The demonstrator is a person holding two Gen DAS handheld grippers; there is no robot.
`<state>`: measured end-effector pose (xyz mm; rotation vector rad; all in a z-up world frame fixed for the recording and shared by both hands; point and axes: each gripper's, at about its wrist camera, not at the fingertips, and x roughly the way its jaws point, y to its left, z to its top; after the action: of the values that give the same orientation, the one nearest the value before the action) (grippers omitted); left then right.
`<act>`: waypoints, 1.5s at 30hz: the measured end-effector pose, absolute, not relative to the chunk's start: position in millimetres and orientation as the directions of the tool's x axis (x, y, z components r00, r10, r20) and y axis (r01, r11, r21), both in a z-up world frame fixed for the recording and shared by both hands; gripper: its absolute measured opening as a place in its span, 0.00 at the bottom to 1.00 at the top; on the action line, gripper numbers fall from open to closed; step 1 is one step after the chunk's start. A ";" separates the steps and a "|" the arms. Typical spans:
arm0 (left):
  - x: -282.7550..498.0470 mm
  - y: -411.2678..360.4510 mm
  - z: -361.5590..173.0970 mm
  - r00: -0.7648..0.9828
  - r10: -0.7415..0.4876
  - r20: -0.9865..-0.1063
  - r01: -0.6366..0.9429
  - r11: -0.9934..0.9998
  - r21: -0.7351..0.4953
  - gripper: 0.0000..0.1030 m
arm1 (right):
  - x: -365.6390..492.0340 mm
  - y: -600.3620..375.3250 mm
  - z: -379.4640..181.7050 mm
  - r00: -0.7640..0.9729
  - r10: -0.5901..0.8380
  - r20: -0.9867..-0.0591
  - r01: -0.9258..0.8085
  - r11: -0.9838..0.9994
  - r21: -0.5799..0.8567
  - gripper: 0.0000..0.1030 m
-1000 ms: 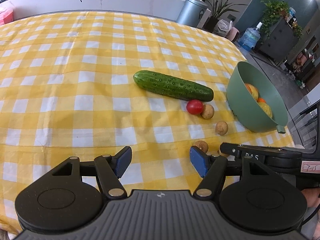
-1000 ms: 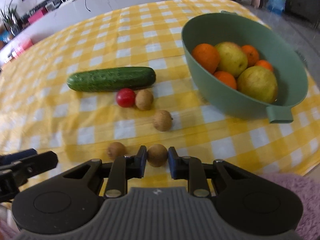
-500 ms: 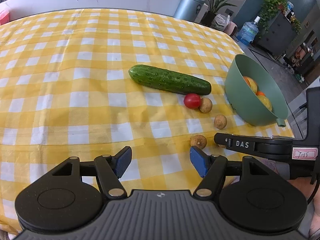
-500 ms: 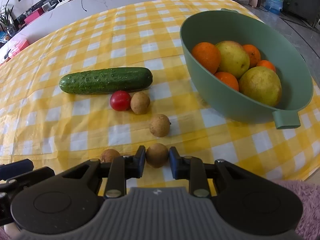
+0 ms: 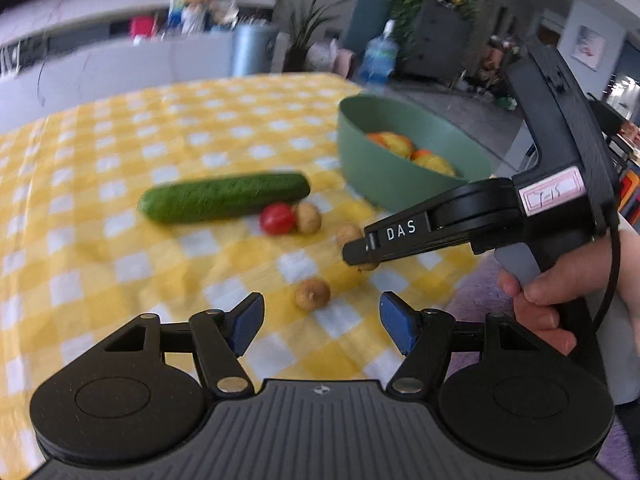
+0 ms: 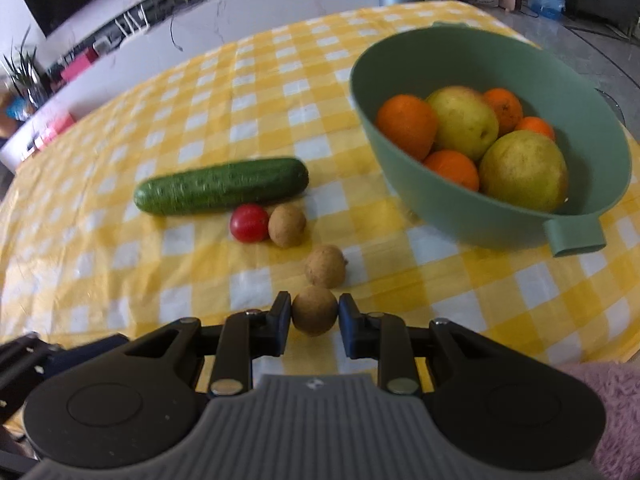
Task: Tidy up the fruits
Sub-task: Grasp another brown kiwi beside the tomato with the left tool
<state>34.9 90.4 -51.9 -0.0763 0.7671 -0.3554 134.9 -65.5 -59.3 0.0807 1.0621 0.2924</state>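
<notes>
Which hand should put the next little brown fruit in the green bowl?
Right. The right gripper already pinches a little brown fruit, with the green bowl just ahead. The left gripper is open, holding nothing.

Bright daylight fills both my views, and shadows are soft. Ahead of my left fingers everything smears with motion blur. Beyond my right fingers it stays sharper. Fisheye bending curves the desk edges.

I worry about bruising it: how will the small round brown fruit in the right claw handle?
The small round brown fruit is near-spherical, so it would likely roll if released on the yellow checked tablecloth. The right claw pinches only its sides, so it might slip. It looks light.
</notes>
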 end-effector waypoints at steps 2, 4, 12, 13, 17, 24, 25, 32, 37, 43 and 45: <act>35.0 82.9 -53.9 0.701 -0.313 -0.641 0.293 0.946 -0.141 0.75 | 135.5 -68.3 -58.0 0.458 0.294 -0.839 -0.194 0.954 0.229 0.21; 38.8 75.6 -59.5 0.706 -0.296 -0.644 0.301 0.948 -0.107 0.68 | 136.3 -70.9 -57.3 0.462 0.311 -0.831 -0.192 0.949 0.248 0.21; 54.5 56.5 -85.4 0.684 -0.216 -0.696 0.284 0.959 -0.018 0.52 | 138.9 -75.7 -59.5 0.414 0.401 -0.817 -0.218 0.915 0.339 0.21; 55.6 55.4 -87.3 0.691 -0.200 -0.695 0.273 0.962 -0.005 0.51 | 139.2 -76.2 -59.2 0.416 0.406 -0.814 -0.218 0.913 0.344 0.21; 56.7 53.1 -88.2 0.712 -0.184 -0.678 0.255 0.967 0.005 0.51 | 138.3 -80.7 -56.9 0.437 0.419 -0.796 -0.208 0.908 0.364 0.21; 57.4 49.0 -93.0 0.699 -0.176 -0.693 0.255 0.967 0.012 0.38 | 139.8 -85.6 -56.9 0.442 0.421 -0.792 -0.187 0.907 0.378 0.21; 56.5 49.6 -92.6 0.699 -0.179 -0.693 0.254 0.967 0.006 0.34 | 139.7 -84.9 -56.5 0.443 0.421 -0.792 -0.190 0.907 0.375 0.21; 47.3 54.4 -83.2 0.741 -0.187 -0.645 0.230 0.973 -0.017 0.27 | 139.5 -82.3 -57.6 0.450 0.404 -0.796 -0.189 0.915 0.357 0.21; 44.7 64.0 -70.8 0.758 -0.216 -0.616 0.207 0.975 -0.087 0.27 | 139.0 -81.4 -56.8 0.458 0.404 -0.792 -0.190 0.915 0.357 0.21; 38.4 72.5 -56.3 0.770 -0.230 -0.595 0.181 0.973 -0.142 0.27 | 136.9 -85.5 -53.3 0.475 0.422 -0.772 -0.186 0.906 0.380 0.21; 36.7 74.5 -51.3 0.776 -0.226 -0.589 0.173 0.974 -0.145 0.27 | 135.2 -87.9 -50.2 0.483 0.435 -0.760 -0.187 0.899 0.396 0.21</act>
<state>36.7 74.5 -51.3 -0.0843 0.6480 -0.2163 135.2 -87.9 -50.2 0.2749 0.9992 0.3848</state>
